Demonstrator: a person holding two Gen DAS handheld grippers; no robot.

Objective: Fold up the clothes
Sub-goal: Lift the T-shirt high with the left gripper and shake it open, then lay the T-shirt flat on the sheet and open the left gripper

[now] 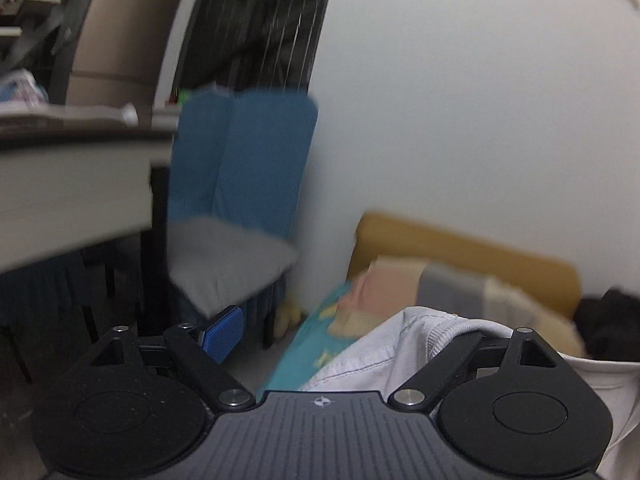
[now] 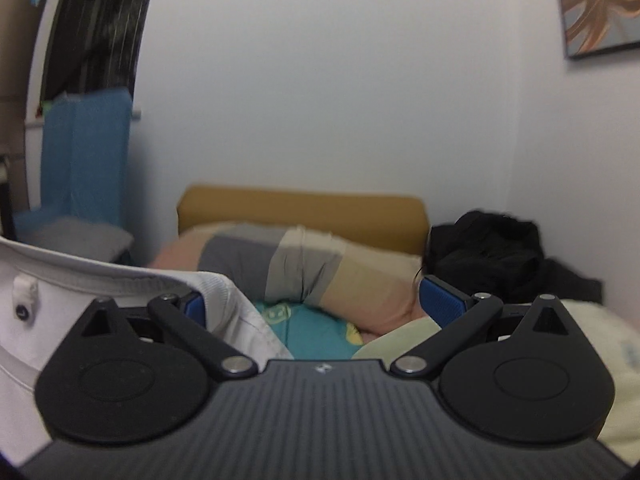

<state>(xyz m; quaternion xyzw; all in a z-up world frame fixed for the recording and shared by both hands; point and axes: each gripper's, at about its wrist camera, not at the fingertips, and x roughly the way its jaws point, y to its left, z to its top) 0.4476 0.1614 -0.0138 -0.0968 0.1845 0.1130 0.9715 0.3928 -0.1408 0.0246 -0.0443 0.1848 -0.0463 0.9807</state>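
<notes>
Left wrist view: white shirt (image 1: 400, 344) draped over left gripper (image 1: 352, 332), jaws wide; right gripper (image 2: 316, 304) likewise spread, shirt over one finger, presumably carried off bed (image 2: 312, 324) for folding.

A white cloth garment (image 2: 120, 276) with a ribbed knit collar edge and visible stitching drapes over a matt black plastic right gripper (image 2: 316, 304), whose fingers (image 2: 442, 300) carry blue textured pads and shiny metal pivot pins. The left gripper (image 1: 352, 332) has the same matt, finely grained black plastic and a ribbed grey body. Behind lie a soft patchwork fabric pillow (image 2: 304, 268), a mustard upholstered headboard (image 2: 300, 208) and a smooth matt wall (image 2: 320, 80).
</notes>
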